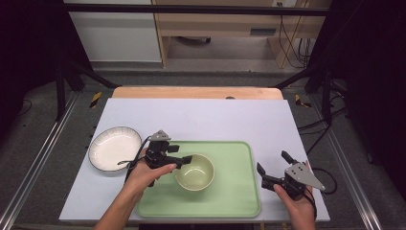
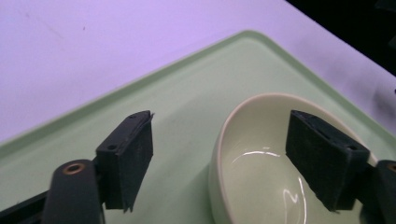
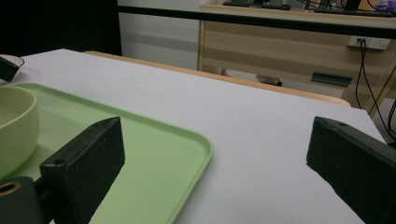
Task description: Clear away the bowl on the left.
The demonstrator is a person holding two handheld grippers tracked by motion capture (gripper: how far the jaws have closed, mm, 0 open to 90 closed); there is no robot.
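Note:
A pale yellow-green bowl stands empty on a green tray at the table's near middle. My left gripper is at the bowl's left rim and is open. In the left gripper view the bowl has one jaw inside it and the other outside over the tray, so the left gripper straddles the rim without pinching it. My right gripper is held open just right of the tray. In its own view the right gripper spans the tray's corner, and the bowl is far left.
A white plate with a dark rim lies on the white table mat left of the tray. The table's wooden back edge and a dark frame lie beyond. Cables hang at the right.

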